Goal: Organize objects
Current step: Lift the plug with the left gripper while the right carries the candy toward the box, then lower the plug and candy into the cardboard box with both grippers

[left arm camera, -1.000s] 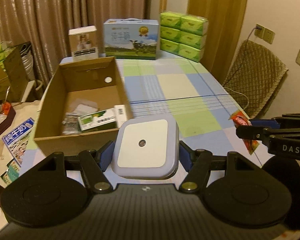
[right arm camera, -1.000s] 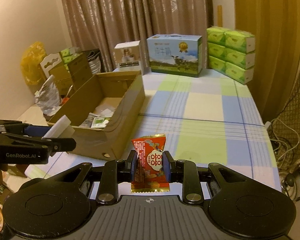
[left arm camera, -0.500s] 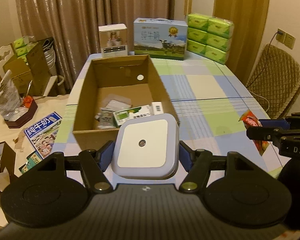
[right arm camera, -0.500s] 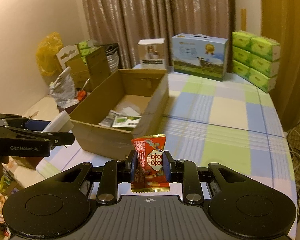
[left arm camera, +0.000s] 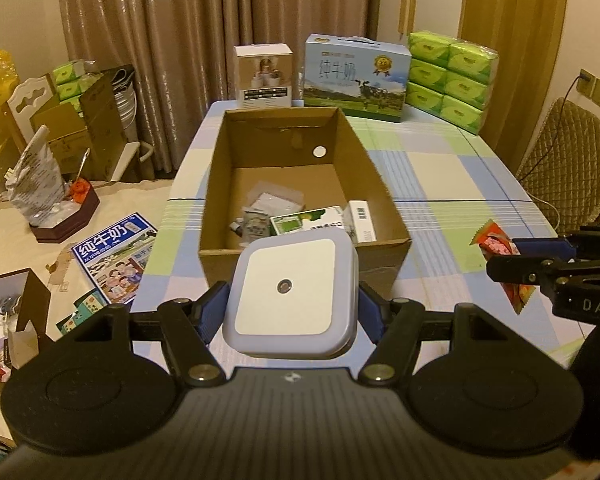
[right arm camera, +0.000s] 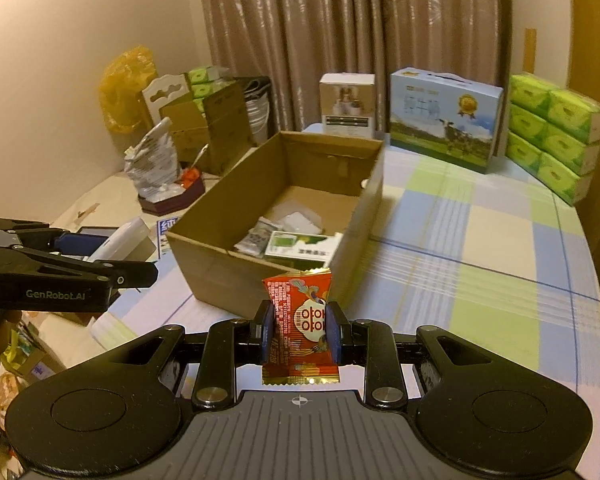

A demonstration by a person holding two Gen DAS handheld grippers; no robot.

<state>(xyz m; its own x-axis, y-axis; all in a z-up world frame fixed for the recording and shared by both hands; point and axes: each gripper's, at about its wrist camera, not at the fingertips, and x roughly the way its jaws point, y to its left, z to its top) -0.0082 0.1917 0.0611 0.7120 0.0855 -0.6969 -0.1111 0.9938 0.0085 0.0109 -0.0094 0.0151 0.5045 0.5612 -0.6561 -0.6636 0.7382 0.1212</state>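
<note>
My left gripper (left arm camera: 291, 308) is shut on a square lavender-and-white night light (left arm camera: 290, 294), held just before the near wall of an open cardboard box (left arm camera: 304, 254). The box also shows in the right wrist view (right arm camera: 220, 276) and holds a green-white carton (left arm camera: 312, 224), small packets and a white pouch. My right gripper (right arm camera: 299, 330) is shut on a red snack packet (right arm camera: 300, 320), near the box's near right corner. The packet also shows in the left wrist view (left arm camera: 500, 248). The left gripper also shows in the right wrist view (right arm camera: 112, 258).
The box sits on a checked tablecloth (left arm camera: 452, 184). At the far end stand a milk carton case (left arm camera: 356, 76), a small white box (left arm camera: 264, 74) and stacked green tissue packs (left arm camera: 448, 76). A chair (left arm camera: 568, 160) is at right. Clutter, a bag and leaflets lie at left (left arm camera: 112, 256).
Both grippers have swung left with their loads. The cardboard box now lies straight ahead of the left gripper and nearer the right gripper.
</note>
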